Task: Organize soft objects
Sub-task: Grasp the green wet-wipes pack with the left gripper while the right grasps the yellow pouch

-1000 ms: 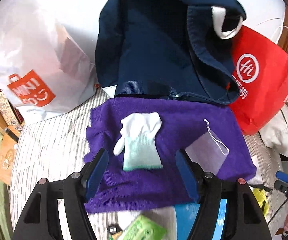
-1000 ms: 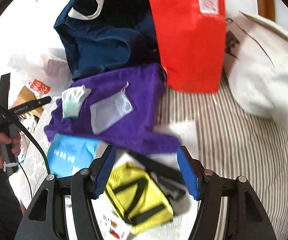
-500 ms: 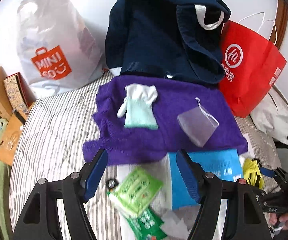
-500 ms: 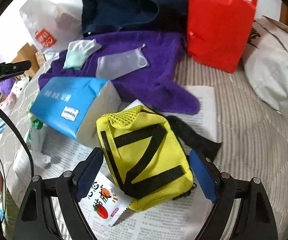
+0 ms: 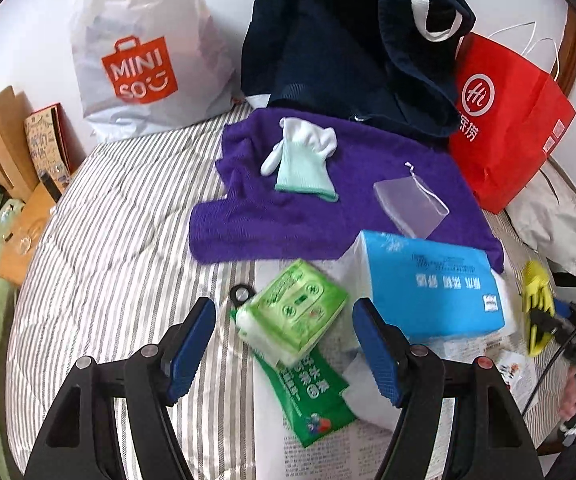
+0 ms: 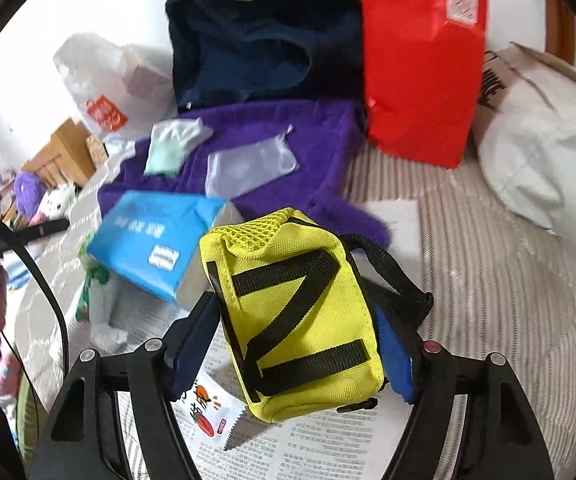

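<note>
Now my right tongs [image 6: 294,354] squeeze the soft, light yellow pouch [image 6: 294,312] by its sides; left tongs [image 5: 284,340] stay apart.

Crowded far side, open stripes on the left

The striped bedcover [image 5: 120,248] lies bare beside the purple towel [image 5: 288,216], giving clear passage; the white shopping bag [image 5: 144,48], navy garment [image 5: 328,48] and red paper bag [image 5: 504,120] wall the back (blue tissue pack [image 5: 428,288] and green wipes pack [image 5: 292,316] clutter the middle).
</note>
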A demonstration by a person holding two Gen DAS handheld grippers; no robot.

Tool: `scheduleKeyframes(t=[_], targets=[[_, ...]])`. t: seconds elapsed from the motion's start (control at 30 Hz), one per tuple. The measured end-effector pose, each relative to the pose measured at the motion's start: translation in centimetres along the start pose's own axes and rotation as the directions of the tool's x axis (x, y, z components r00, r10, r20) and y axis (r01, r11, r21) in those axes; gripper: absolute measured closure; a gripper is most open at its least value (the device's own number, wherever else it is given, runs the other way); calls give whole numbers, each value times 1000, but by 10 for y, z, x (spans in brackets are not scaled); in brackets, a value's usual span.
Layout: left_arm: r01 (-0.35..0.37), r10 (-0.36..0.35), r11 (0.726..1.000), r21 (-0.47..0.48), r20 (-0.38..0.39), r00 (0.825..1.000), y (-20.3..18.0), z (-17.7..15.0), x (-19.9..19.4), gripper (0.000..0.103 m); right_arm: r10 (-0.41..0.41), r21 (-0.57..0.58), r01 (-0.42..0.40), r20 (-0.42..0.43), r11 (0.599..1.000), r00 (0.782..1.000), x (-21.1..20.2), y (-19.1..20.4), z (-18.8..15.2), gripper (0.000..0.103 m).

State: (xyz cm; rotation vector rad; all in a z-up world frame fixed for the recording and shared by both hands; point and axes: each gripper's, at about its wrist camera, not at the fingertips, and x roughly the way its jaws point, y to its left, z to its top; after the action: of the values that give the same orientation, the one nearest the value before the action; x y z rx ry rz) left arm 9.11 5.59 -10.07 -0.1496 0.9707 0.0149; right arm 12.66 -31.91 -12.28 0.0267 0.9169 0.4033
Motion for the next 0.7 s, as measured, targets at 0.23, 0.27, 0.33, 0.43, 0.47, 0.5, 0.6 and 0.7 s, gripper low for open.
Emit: scheduleKeyframes(t=[0.23,0.27,0.33,0.43,0.47,0.5,0.6,0.7], targets=[[0,1,1000,24,-32,999,4,-16,11,33,-22,62,19,43,998,999,-18,-9,5,29],[6,-4,999,40,-41,999,3,-17,15,33,-22,66,19,43,998,999,-21,-9,3,29],[4,-1,998,70,-39,999,0,-19,20,32,-24,71,20,48,997,999,-26,-8,1,29],[4,-1,995,97,-36,999,-2,-16,31,30,-13,74,9,51,997,999,-34,-5,-5,29],[8,-4,995,103,-40,999,-2,-14,36,29,-12,75,8,53,997,999,-37,-4,-6,29],[11,-6,994,110,-43,999,-3,-13,39,29,-11,78,6,56,997,998,-40,-3,-8,29],[7,0,989,149,-52,999,-7,-11,53,28,-3,84,-2,55,996,998,-44,-1,-12,29],[-8,18,983,181,-56,998,-10,-11,63,28,-1,90,-4,53,996,999,-44,0,-15,29]])
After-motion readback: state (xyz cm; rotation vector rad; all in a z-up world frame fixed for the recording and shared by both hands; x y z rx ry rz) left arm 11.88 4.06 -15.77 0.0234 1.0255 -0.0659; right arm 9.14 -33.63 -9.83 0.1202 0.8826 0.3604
